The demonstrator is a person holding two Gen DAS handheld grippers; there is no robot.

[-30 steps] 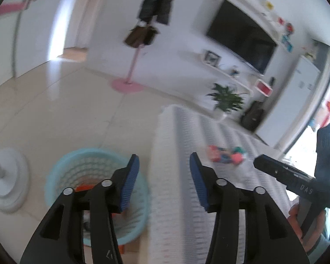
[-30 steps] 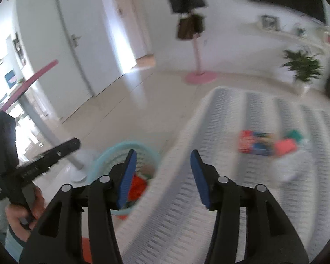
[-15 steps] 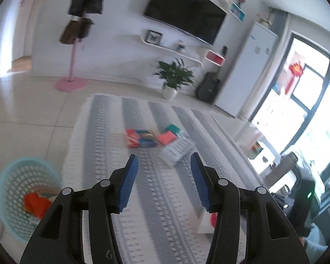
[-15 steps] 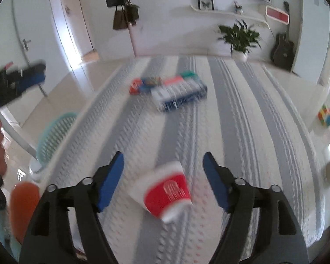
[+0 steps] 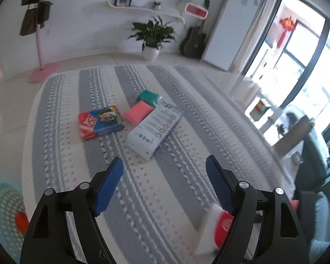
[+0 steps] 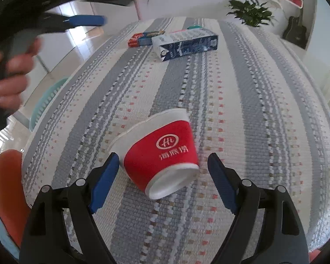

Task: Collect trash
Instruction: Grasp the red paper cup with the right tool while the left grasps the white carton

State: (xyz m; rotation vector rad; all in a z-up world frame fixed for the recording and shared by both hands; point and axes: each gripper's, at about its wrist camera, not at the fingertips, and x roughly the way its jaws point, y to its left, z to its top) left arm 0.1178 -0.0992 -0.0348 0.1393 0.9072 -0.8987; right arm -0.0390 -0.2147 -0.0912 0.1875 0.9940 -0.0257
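Though crushed, the red paper cup (image 6: 162, 154) lies sideways.

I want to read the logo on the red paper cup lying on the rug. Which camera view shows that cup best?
The right wrist view: the red paper cup lies on its side, sharp and whole, between the right gripper's open fingers, logo facing up. The left wrist view catches only a blurred red edge behind a finger.

Both hand-held grippers (image 5: 164, 181) (image 6: 162, 176) opening, seemingly empty
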